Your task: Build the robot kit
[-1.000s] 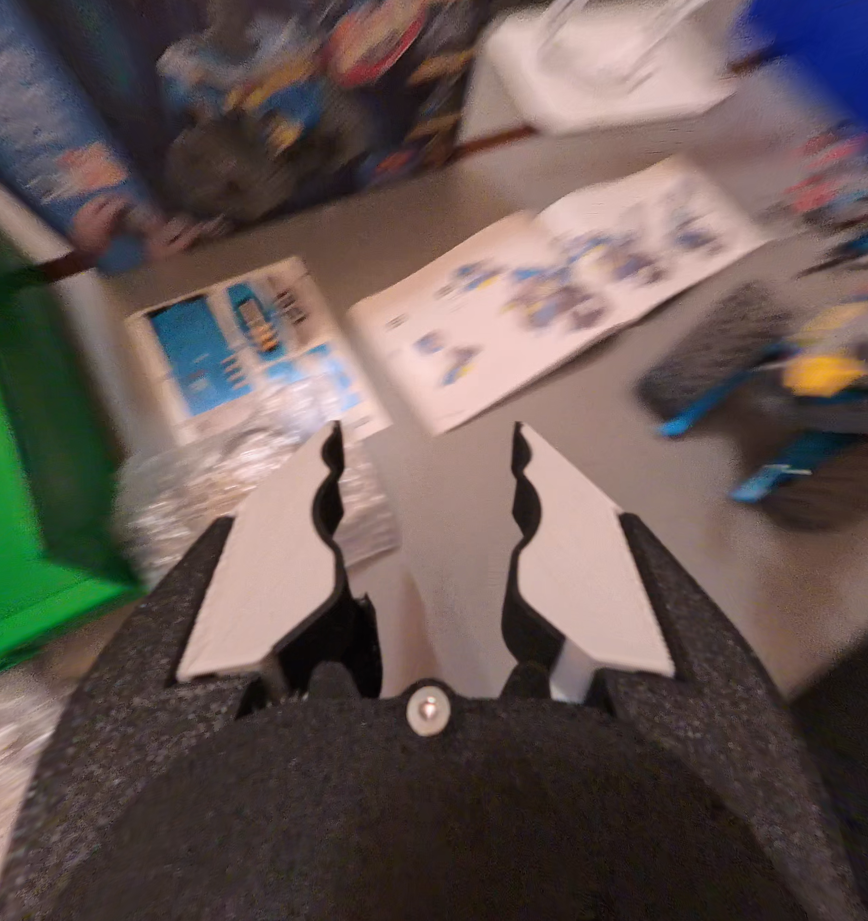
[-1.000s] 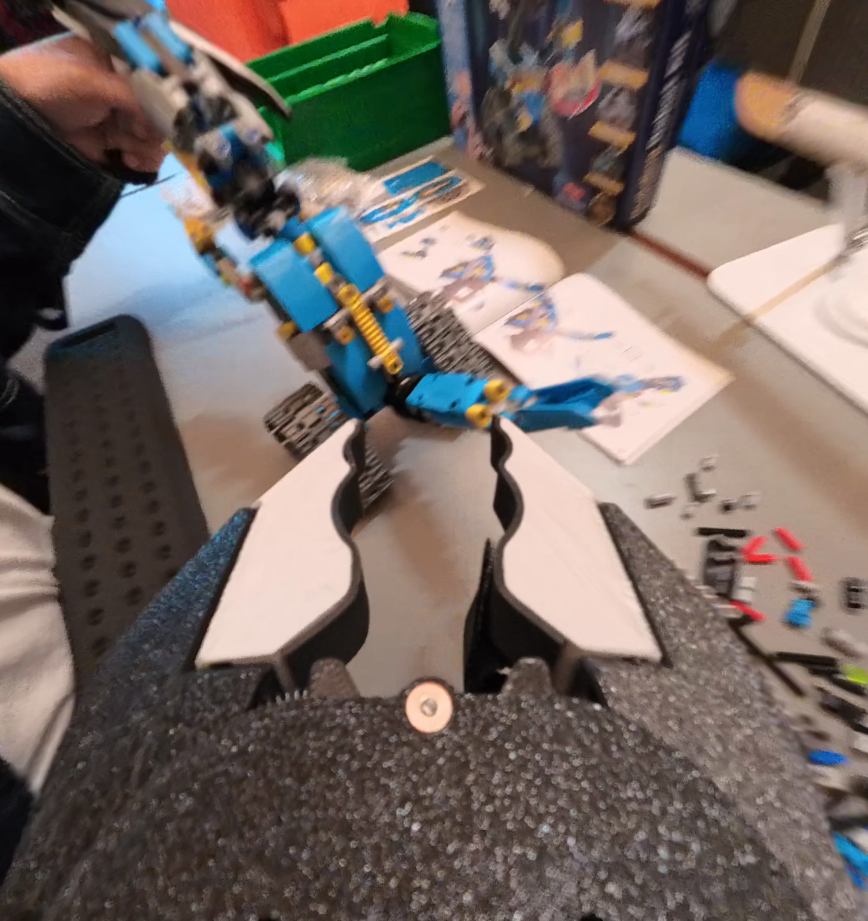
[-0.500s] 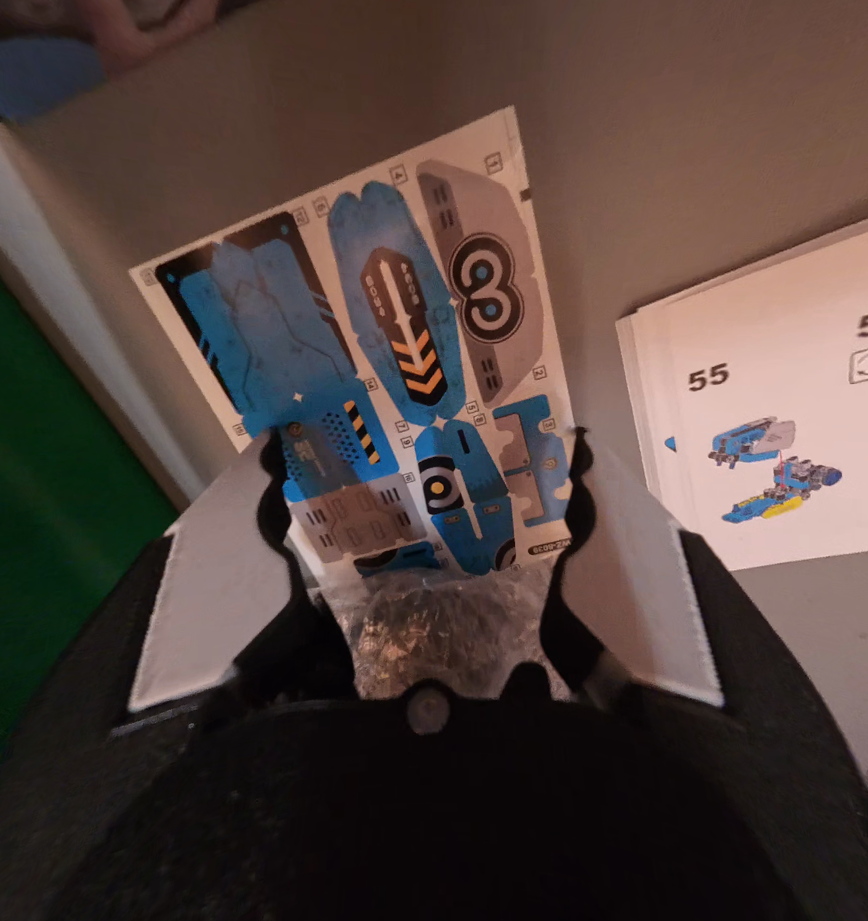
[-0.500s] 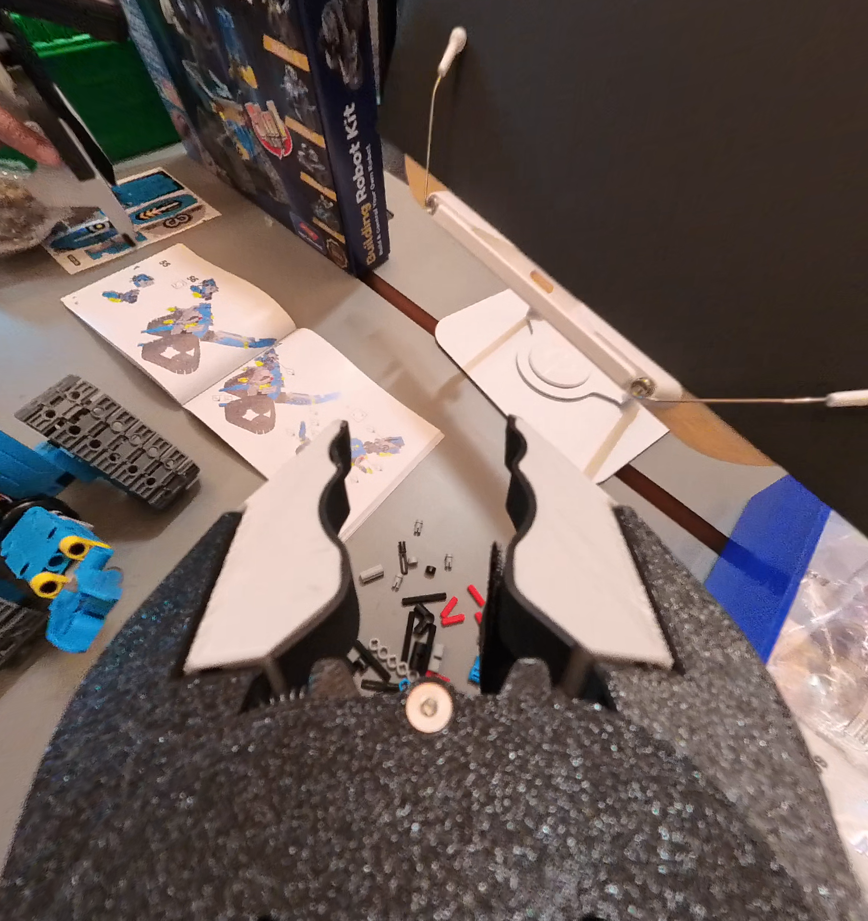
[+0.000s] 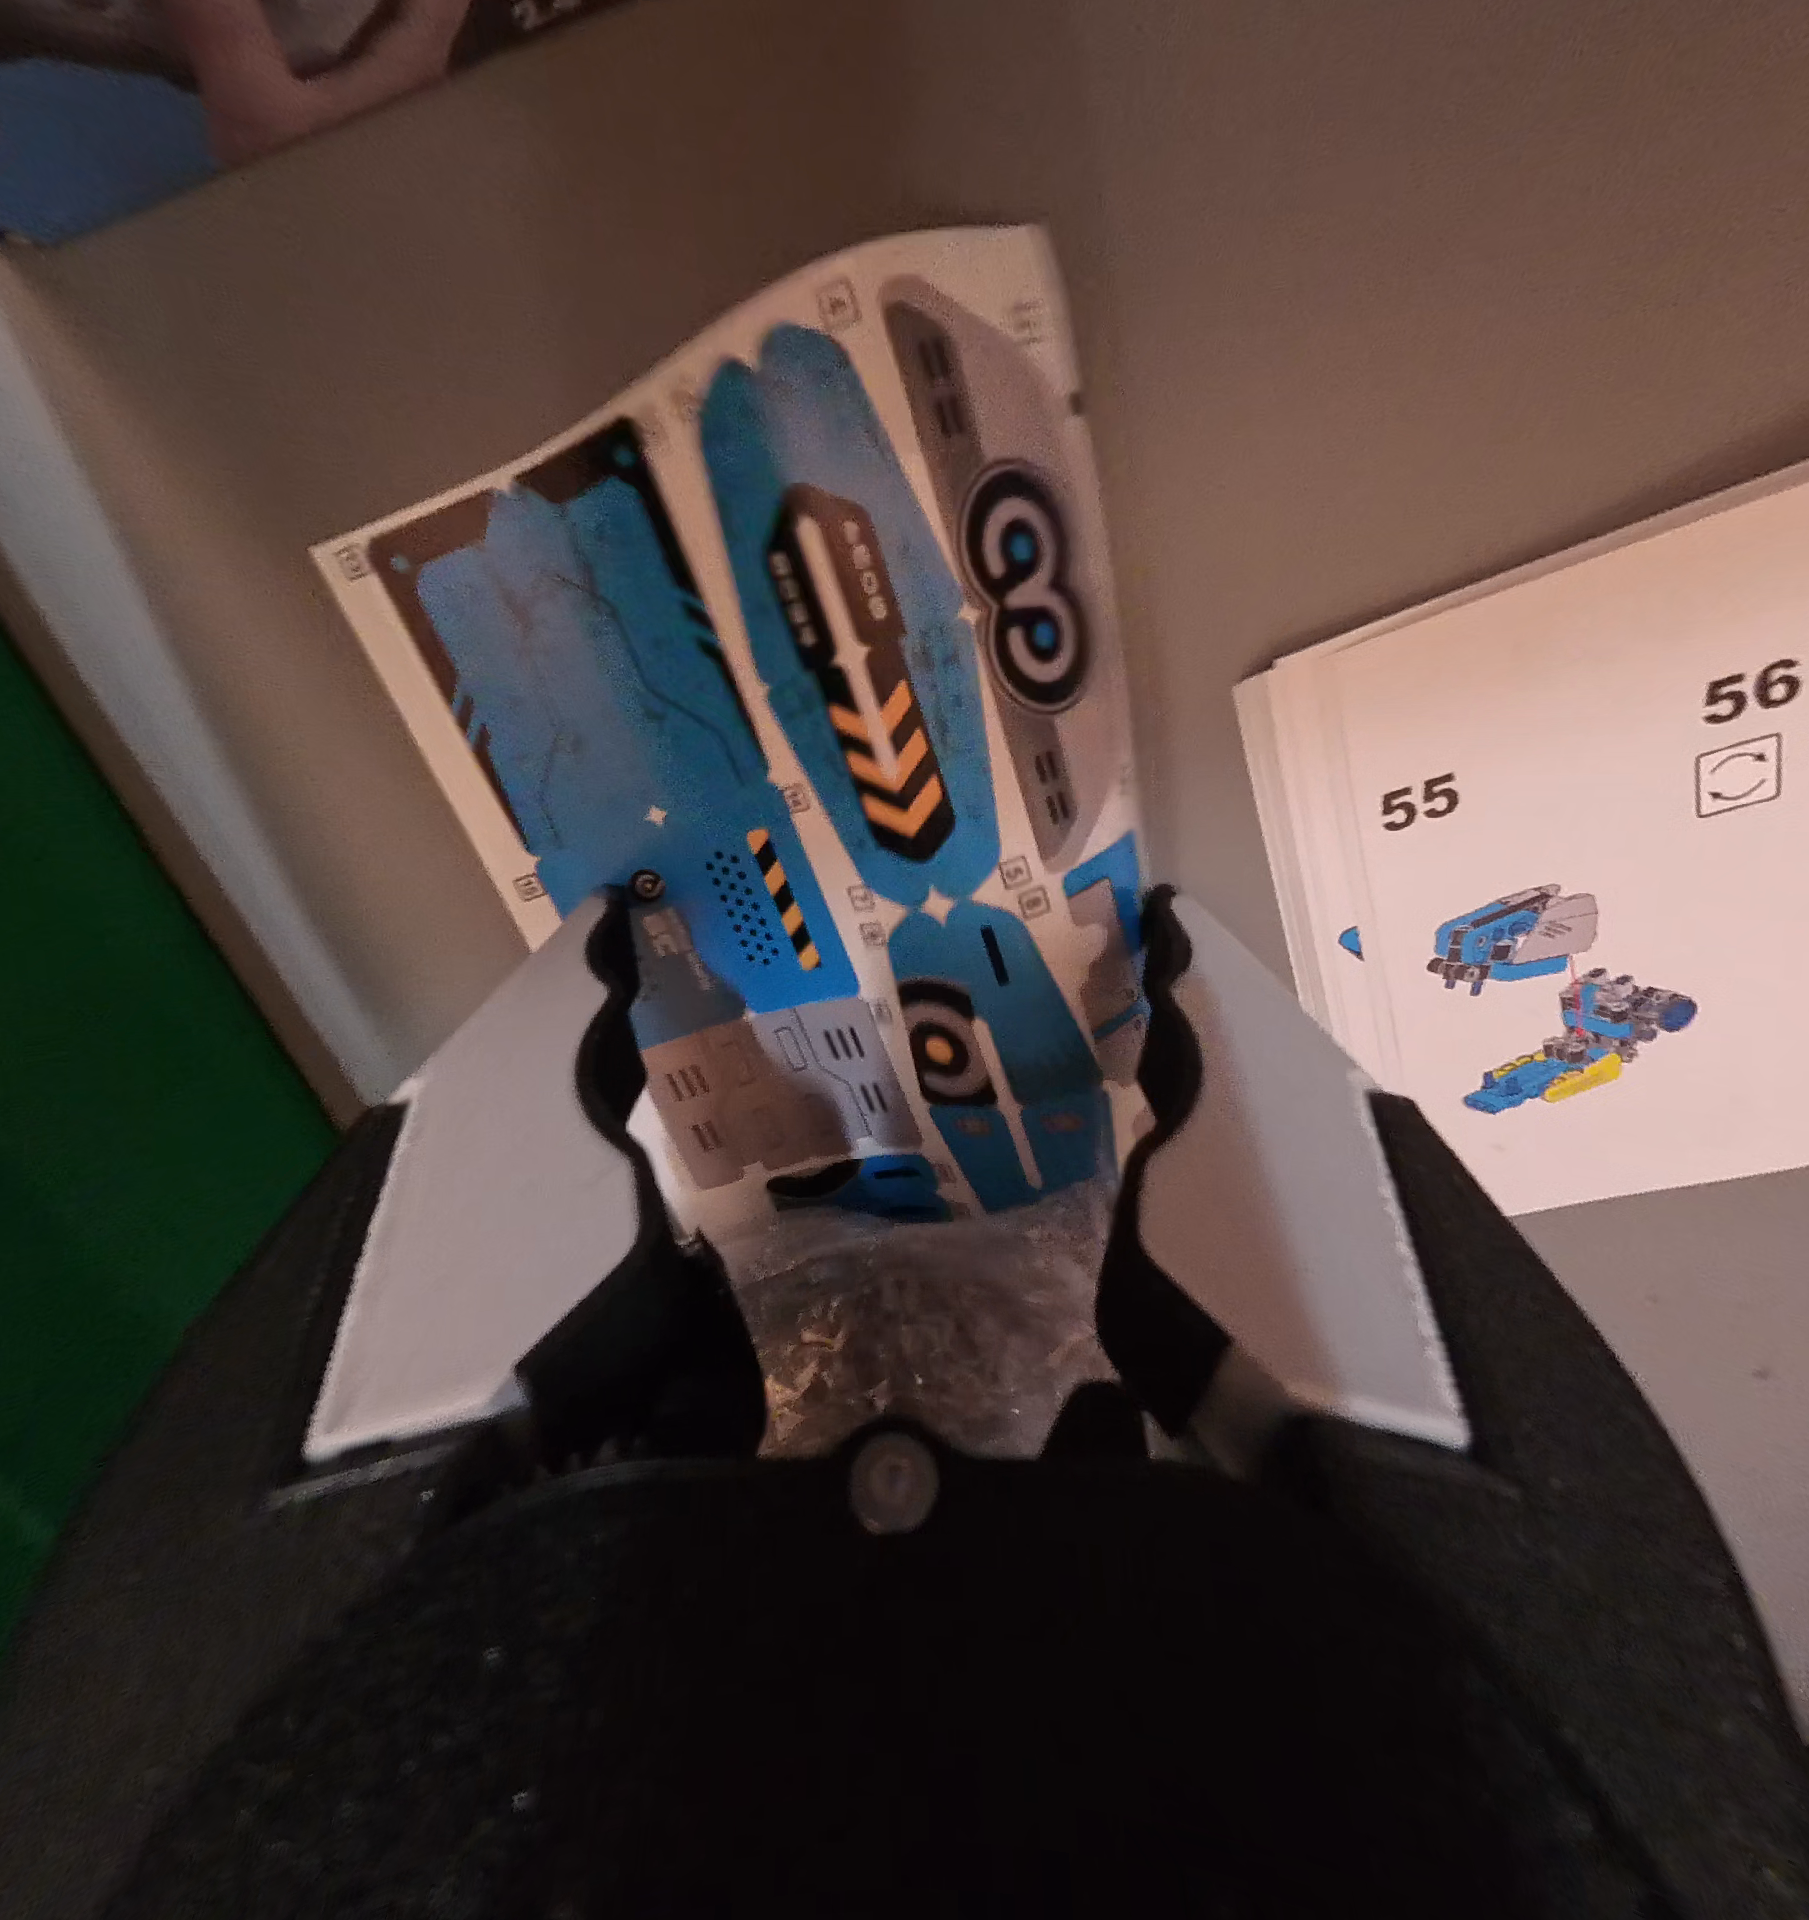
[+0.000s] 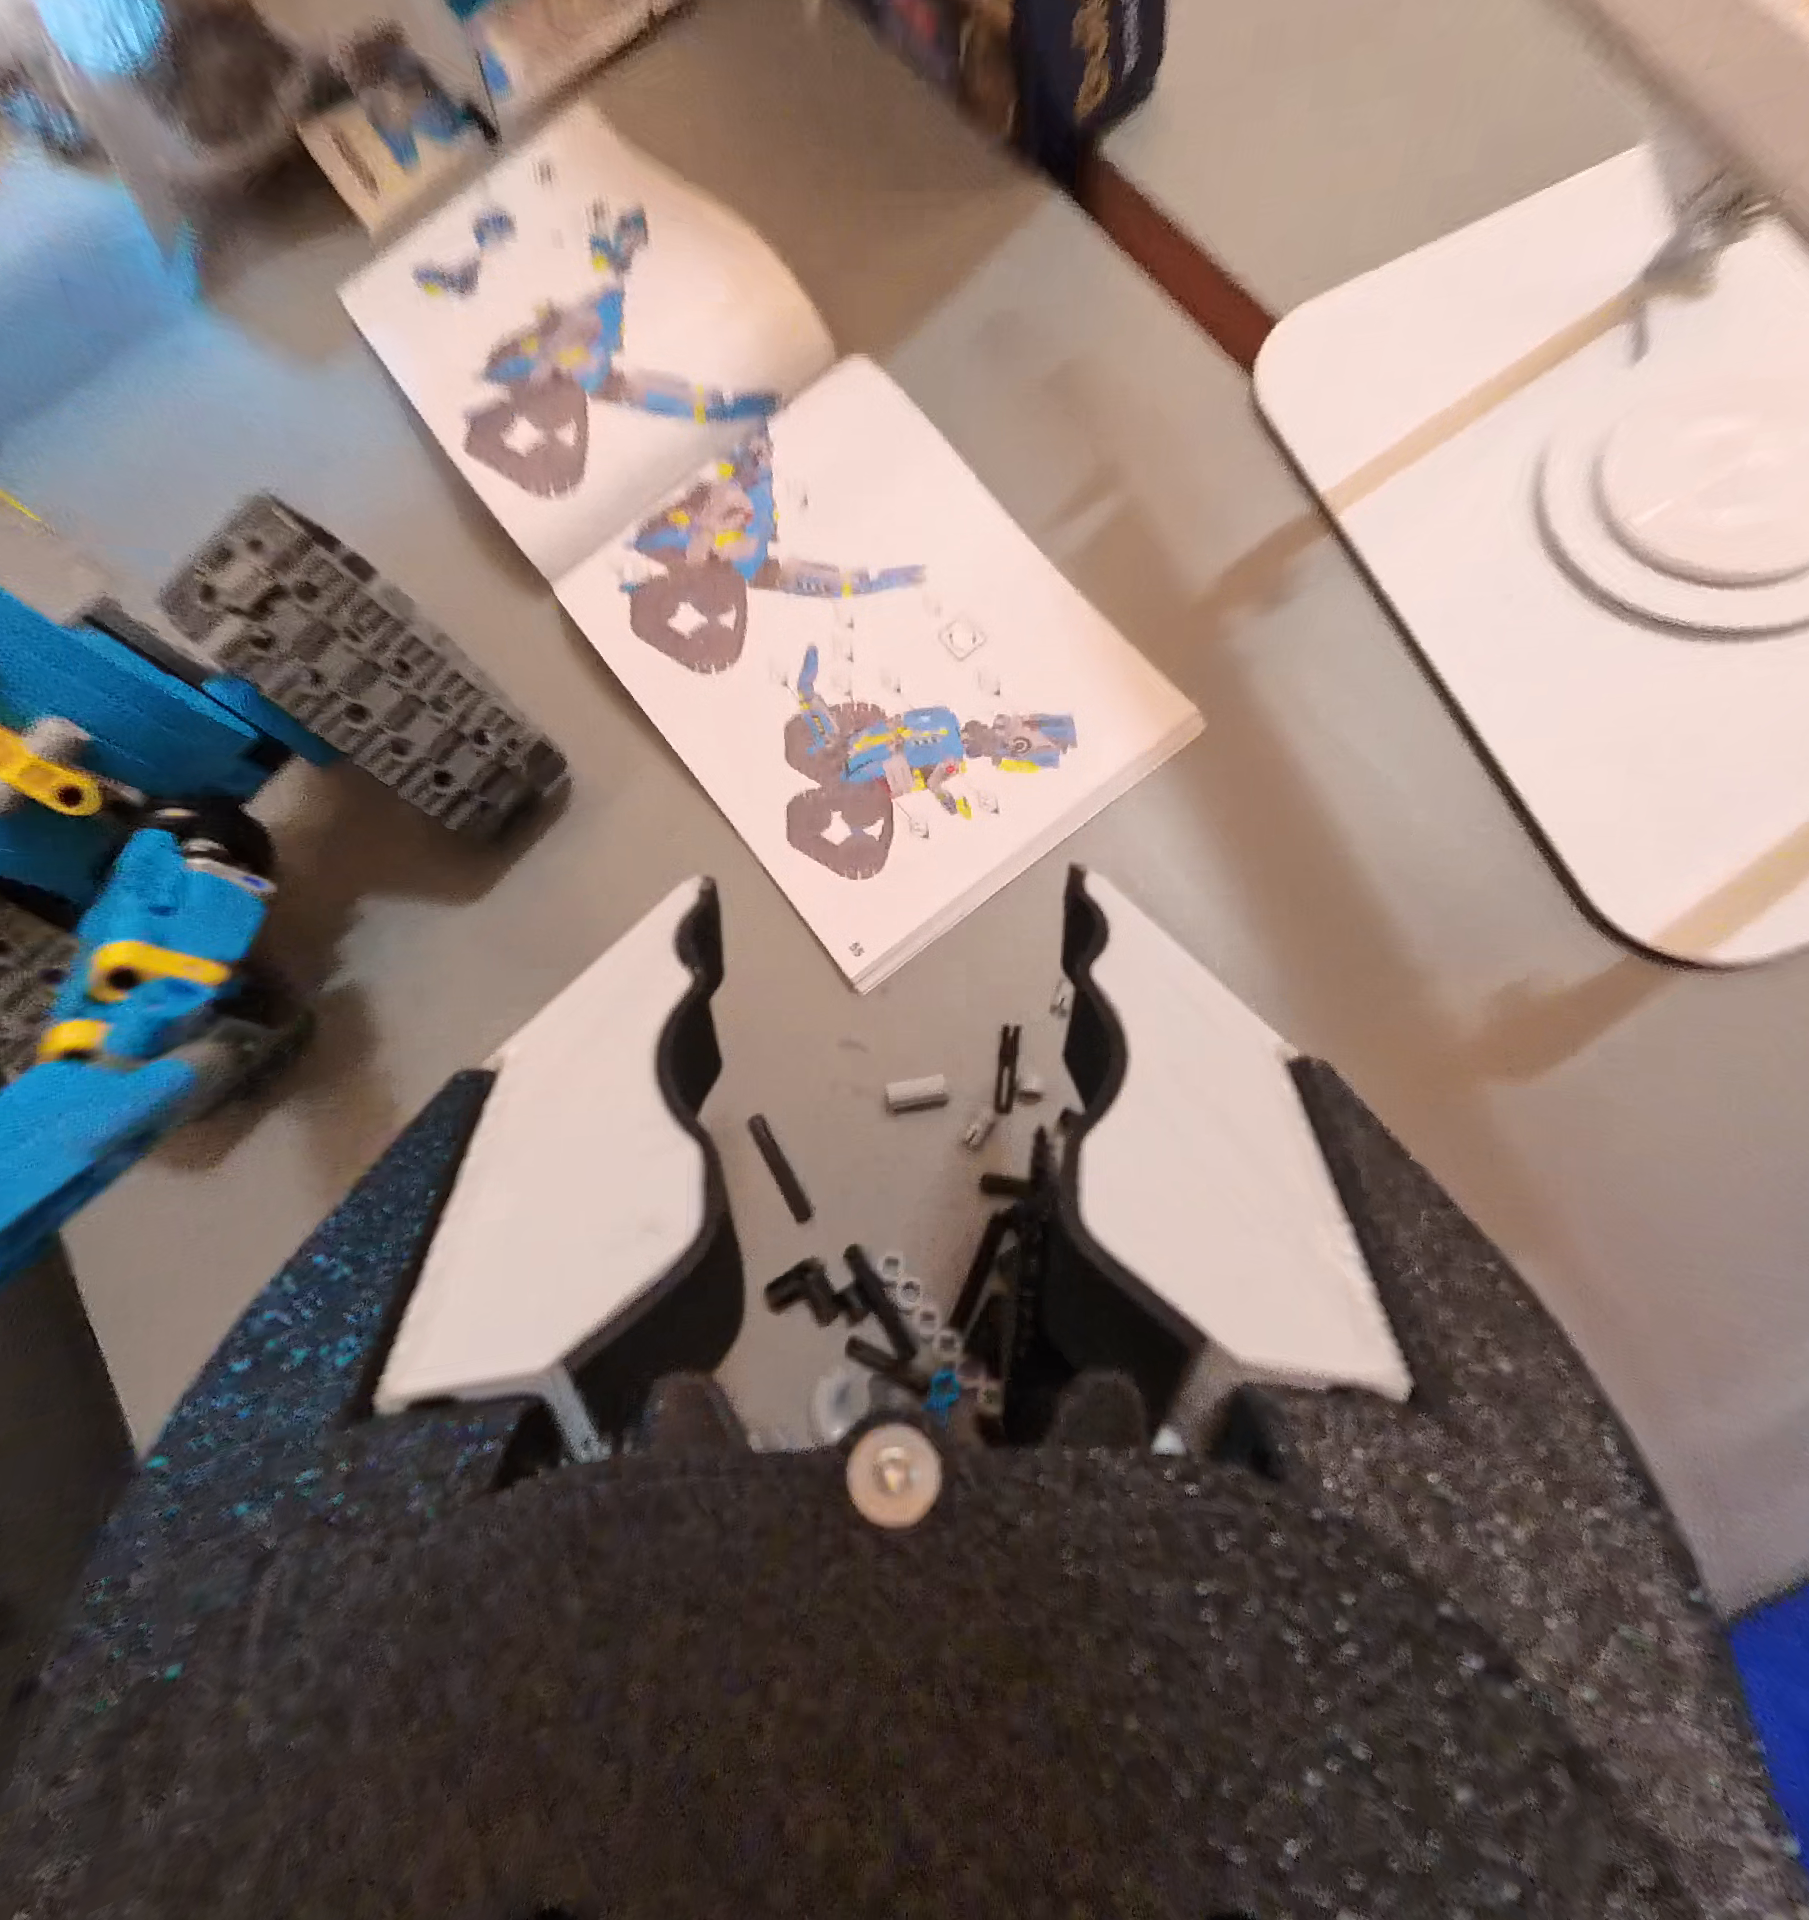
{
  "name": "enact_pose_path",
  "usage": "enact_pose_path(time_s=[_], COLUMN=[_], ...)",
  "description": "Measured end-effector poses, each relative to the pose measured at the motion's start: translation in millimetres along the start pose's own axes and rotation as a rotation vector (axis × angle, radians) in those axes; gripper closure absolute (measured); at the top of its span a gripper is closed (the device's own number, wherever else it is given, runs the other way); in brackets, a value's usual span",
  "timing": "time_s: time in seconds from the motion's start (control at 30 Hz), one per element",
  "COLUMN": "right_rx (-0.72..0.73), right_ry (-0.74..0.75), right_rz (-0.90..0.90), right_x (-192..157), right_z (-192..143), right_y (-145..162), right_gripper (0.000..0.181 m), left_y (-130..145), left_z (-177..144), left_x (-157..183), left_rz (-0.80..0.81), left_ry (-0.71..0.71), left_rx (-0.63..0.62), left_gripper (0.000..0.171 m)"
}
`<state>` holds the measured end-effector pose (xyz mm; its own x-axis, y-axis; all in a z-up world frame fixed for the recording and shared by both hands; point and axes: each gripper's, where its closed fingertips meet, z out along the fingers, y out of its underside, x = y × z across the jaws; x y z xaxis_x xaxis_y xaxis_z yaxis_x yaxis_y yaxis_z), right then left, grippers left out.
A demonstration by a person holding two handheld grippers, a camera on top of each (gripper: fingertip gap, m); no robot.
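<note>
My left gripper (image 5: 884, 909) is open, its fingers straddling the near end of a sticker sheet (image 5: 775, 623) printed with blue, grey and orange shapes. The sheet's far edge curls upward. A clear plastic bag of small parts (image 5: 910, 1320) lies between the finger bases, over the sheet's near end. My right gripper (image 6: 892, 883) is open and empty, hovering over a scatter of small black and grey loose parts (image 6: 879, 1288) on the grey table, among them a black axle (image 6: 780, 1169) and a grey connector (image 6: 918, 1093).
An open instruction booklet (image 6: 775, 520) lies ahead of the right gripper and shows right of the sticker sheet (image 5: 1606, 883). A blue tracked robot model (image 6: 100, 779) stands left. A white board (image 6: 1606, 582) lies right. A green bin (image 5: 69, 1039) borders the left. One gripper's finger ends stand about 45 cm off the other's. The grey connector (image 6: 918, 1093) sits 8 cm or so from the ends of my right fingers.
The left gripper dropped from a view across the table down onto the sticker sheet, whose far edge now curls up. The right gripper swung from the robot model to above the loose parts.
</note>
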<state>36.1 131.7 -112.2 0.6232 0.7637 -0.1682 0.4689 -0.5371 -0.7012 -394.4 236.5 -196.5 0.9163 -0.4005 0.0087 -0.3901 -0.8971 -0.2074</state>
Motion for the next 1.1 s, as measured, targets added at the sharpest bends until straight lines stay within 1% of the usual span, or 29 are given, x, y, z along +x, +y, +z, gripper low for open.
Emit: enact_pose_path(time_s=[0.1,0.17,0.27,0.33,0.4,0.47,0.53,0.57,0.63,0.7,0.73,0.8,0.87,0.93,0.97,1.03,1.07,1.1], right_rx=[-0.05,-0.046,-0.018,-0.011,-0.012,-0.018,-0.01,-0.003,0.014,0.029,0.029,0.024,0.026,0.035,0.042,0.047,0.043,0.04], right_ry=[-0.044,-0.043,0.009,0.029,0.08,0.135,0.181,0.192,0.203,0.213,0.224,0.25,0.256,0.247,0.24,0.227,0.224,0.227], right_rz=[-0.051,-0.067,-0.09,-0.095,-0.119,-0.147,-0.162,-0.163,-0.162,-0.166,-0.164,-0.151,-0.121,-0.077,-0.059,-0.036,-0.028,-0.026], right_x=[-2,-5,-7,-11,-12,-15,-21,-26,-40,-52,-55,-58,-59,-61,-63,-66,-67,-67], right_z=[24,29,24,14,2,-13,-28,-35,-47,-55,-58,-62,-63,-62,-62,-59,-57,-56], right_y=[-4,-12,-24,-29,-31,-34,-38,-40,-44,-44,-42,-36,-30,-26,-25,-24,-24,-24], right_gripper=[0.116,0.118,0.12,0.12,0.12,0.12,0.12,0.12,0.119,0.119,0.119,0.119,0.119,0.118,0.118,0.119,0.118,0.118], left_y=[-2,-3,-11,-19,-29,-37,-37,-32,-10,24,46,93,140,183,200,220,225,228], left_z=[-2,-3,-10,-21,-42,-72,-108,-127,-164,-195,-204,-210,-199,-175,-163,-141,-133,-127], left_x=[8,13,18,18,19,24,30,35,48,68,79,97,109,122,128,140,146,153], left_rz=[0.035,0.064,0.095,0.093,0.08,0.08,0.088,0.097,0.126,0.148,0.167,0.212,0.207,0.196,0.181,0.152,0.147,0.151], left_ry=[0.008,0.013,0.023,0.025,0.048,0.083,0.106,0.119,0.153,0.225,0.257,0.281,0.272,0.266,0.259,0.259,0.26,0.265], left_rx=[0.002,0.01,0.072,0.145,0.235,0.337,0.44,0.479,0.548,0.6,0.6,0.573,0.509,0.41,0.373,0.313,0.292,0.271], left_gripper=[0.089,0.108,0.124,0.126,0.126,0.13,0.134,0.133,0.133,0.133,0.133,0.137,0.136,0.136,0.136,0.135,0.132,0.125])
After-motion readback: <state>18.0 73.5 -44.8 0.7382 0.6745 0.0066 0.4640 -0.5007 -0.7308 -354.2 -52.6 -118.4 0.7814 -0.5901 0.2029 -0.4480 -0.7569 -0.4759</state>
